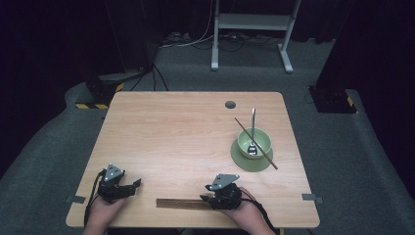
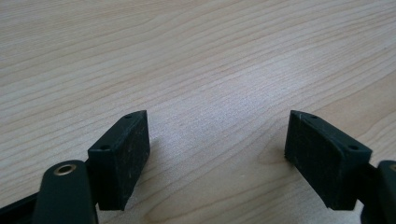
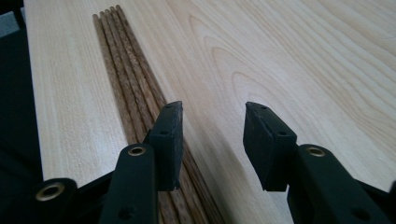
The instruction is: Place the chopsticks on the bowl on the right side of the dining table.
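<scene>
My right gripper (image 3: 212,140) gapes over four thin speckled wooden chopsticks (image 3: 122,70); left gripper (image 2: 217,154) released, holding nothing.

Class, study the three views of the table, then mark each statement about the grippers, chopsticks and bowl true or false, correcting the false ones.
1. The right gripper clamps the chopstick bundle. False: its jaws are open, with the bundle beside and under one jaw.
2. The left gripper is open over bare table. True.
3. The green bowl sits on a green plate. True.
4. The bowl is empty. False: a spoon stands in it and one chopstick lies across it.
</scene>
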`<state>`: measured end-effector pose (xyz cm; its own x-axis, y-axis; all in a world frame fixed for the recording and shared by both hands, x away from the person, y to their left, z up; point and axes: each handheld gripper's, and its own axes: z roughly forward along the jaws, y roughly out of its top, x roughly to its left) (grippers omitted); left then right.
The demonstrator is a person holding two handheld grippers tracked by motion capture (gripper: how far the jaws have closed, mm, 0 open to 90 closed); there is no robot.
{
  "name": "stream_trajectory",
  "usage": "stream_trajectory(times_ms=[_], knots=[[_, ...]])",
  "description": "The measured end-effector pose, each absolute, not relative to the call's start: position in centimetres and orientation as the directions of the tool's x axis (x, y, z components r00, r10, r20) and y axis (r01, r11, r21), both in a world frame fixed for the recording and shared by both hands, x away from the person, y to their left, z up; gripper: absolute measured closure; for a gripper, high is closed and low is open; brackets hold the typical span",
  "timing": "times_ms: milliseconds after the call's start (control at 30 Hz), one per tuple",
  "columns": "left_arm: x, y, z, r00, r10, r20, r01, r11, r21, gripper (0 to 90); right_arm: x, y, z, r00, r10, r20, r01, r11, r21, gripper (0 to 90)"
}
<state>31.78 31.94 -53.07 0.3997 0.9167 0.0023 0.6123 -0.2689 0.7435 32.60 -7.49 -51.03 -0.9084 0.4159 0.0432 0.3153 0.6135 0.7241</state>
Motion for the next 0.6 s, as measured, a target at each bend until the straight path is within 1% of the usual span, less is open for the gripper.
stream_trajectory(times_ms=[333,600], knots=[[31.79,31.91,-53.08,0.397,0.918,0.006,0.613,-0.270,0.742,21.5,32.61,-7.10,-51.50,-0.917,0.397,0.039,0.307,0.640,0.705,58.1],[31.84,31.86,-53.07,0.391,0.920,0.001,0.618,-0.263,0.741,21.3,32.98,-7.73,-51.61,-0.896,0.441,0.051,0.346,0.623,0.702,57.7]])
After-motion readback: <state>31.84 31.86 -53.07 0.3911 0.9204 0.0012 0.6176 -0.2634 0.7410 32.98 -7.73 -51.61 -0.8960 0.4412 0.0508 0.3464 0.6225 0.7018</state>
